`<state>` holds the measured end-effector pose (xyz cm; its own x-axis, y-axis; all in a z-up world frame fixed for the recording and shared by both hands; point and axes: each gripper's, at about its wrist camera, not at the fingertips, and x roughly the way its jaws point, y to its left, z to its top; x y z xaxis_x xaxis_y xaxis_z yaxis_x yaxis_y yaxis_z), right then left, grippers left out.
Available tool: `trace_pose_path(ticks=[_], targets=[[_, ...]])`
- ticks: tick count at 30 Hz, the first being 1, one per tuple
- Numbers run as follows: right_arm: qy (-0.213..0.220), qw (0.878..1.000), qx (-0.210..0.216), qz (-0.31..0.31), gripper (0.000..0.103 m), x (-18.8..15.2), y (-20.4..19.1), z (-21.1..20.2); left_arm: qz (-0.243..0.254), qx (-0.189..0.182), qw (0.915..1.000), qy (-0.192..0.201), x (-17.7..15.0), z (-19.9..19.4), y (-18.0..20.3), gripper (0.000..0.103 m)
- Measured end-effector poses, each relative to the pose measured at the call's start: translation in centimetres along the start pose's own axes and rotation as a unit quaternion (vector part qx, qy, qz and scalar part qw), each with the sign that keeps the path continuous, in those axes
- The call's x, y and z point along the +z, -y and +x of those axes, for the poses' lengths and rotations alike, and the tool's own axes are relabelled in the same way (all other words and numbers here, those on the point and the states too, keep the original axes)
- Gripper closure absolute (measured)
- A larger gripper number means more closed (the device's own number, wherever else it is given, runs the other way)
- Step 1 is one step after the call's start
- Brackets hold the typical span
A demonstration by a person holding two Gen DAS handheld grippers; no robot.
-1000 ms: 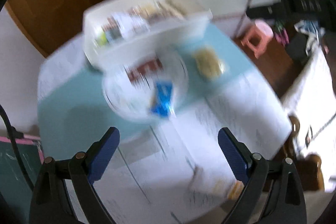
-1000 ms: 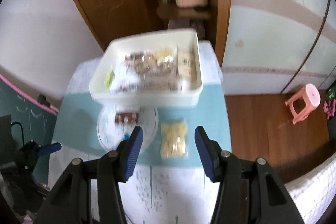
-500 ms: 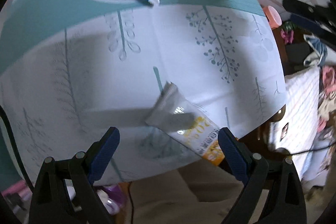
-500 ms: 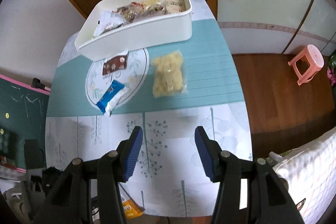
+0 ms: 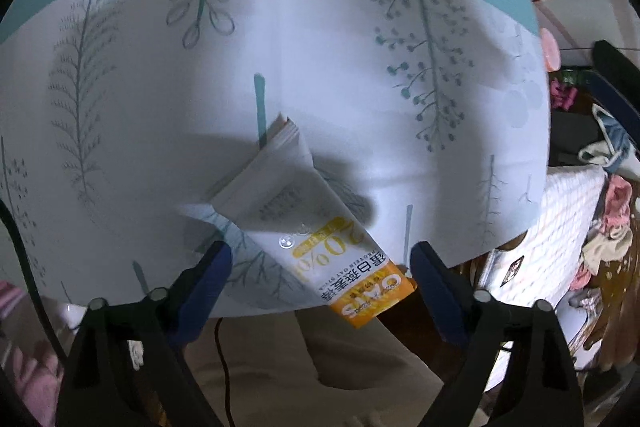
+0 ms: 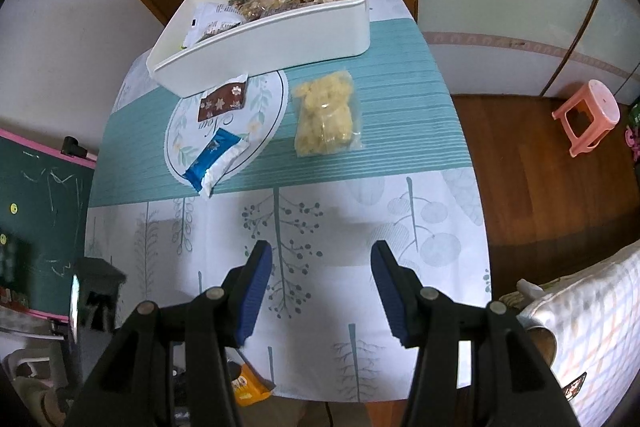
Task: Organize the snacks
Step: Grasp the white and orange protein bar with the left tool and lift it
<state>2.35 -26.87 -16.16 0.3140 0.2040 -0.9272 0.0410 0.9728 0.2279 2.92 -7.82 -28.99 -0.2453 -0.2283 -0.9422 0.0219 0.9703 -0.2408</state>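
Left wrist view: left gripper (image 5: 320,267) jaws, just narrowed, are held apart astride the oat bar packet (image 5: 316,227) at the desk (image 5: 360,67) edge; right gripper (image 6: 322,287) jaws are held apart, nothing between.

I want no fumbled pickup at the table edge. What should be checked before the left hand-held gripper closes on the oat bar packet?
1. Oat bar packet lies between the fingers of the left hand-held gripper: ok.
2. Pads touching the packet: not ok; the jaws have just been closing but gaps remain on both sides.
3. Packet fully on the table: not ok, its orange end overhangs the near edge.
4. White bin has room: cannot tell.
5. Right hand-held gripper out of the way: ok, open and empty.
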Motion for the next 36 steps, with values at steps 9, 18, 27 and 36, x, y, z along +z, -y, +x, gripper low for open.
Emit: trace_pose_path(ticks=[9,18,27,36], targets=[[-0.003,1.000,0.001,-0.009,0.051,-0.4,-0.2,0.6,-0.004,0.055,0.9981,0.030,0.7,-0.8,0.4,0.064],[0.004,1.000,0.002,-0.014,0.051,1.2,-0.1,2.0,-0.001,0.050,0.9972,0.056,1.9,-1.5,-0.4,0.065],[0.018,1.000,-0.008,-0.001,0.051,5.8,0.9,4.9,-0.036,0.053,0.9928,0.101,5.0,-3.9,-3.6,0.065],[0.004,1.000,-0.016,-0.006,0.051,8.7,-0.1,8.1,-0.056,0.054,0.9879,0.134,8.3,-7.3,-7.2,0.065]])
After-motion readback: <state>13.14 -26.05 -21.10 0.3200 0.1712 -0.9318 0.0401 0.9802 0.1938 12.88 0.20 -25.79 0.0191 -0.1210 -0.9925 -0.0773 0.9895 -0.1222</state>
